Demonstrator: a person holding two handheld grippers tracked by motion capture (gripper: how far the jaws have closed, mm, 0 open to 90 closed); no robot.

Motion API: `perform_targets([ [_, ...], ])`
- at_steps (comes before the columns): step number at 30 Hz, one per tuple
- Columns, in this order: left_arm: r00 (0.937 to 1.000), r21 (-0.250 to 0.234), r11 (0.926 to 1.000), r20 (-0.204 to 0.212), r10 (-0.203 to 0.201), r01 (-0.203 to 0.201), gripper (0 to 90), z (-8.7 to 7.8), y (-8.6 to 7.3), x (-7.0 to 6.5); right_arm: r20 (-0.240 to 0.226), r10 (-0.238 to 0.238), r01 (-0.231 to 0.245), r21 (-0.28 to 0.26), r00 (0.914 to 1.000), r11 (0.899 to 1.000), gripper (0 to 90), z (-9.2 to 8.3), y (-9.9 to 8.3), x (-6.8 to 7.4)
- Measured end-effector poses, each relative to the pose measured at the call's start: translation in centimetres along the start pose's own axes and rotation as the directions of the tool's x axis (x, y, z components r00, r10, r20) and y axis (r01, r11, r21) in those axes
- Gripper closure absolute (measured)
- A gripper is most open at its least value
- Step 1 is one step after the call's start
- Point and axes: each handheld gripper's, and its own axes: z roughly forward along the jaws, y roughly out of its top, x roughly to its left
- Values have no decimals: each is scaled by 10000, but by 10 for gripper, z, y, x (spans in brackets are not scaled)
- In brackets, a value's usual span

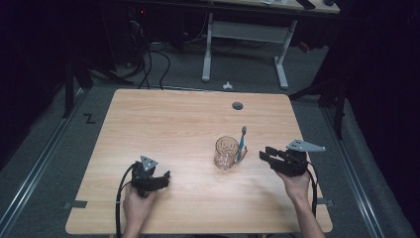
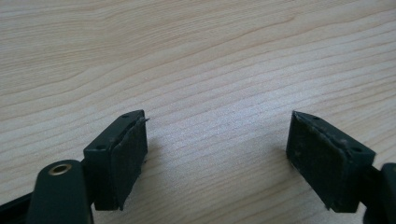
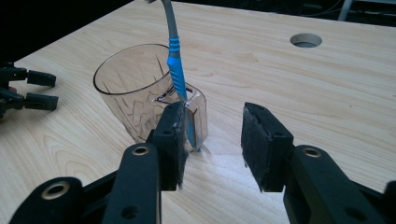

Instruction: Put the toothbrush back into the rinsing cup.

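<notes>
A clear glass mug (image 1: pixel 225 152) stands right of the table's middle. A blue and grey toothbrush (image 1: pixel 242 143) leans upright at its handle side. In the right gripper view the toothbrush (image 3: pixel 174 60) drops down into the handle of the mug (image 3: pixel 135 95), just beyond my left jaw. My right gripper (image 1: pixel 263 154) lies right of the mug, pointing at it. Its jaws stand open (image 3: pixel 212 123) with nothing between the pads. My left gripper (image 1: pixel 166 176) rests on the table at the front left, open (image 2: pixel 217 128) over bare wood.
The wooden table (image 1: pixel 163 124) has a round cable hole (image 1: pixel 237 105) near its far edge. Beyond the table stand a white desk frame (image 1: pixel 245 32) and cables on the floor. My left gripper's fingertips (image 3: pixel 32 88) show at the left of the right gripper view.
</notes>
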Motion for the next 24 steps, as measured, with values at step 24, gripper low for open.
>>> perform_targets([
  [24, 10000, -1, 10000, -1, -1, 1, 211, 0, 0, 0, 41, 398, -399, 71, 9992, 9992, 605, -1, -16, -5],
])
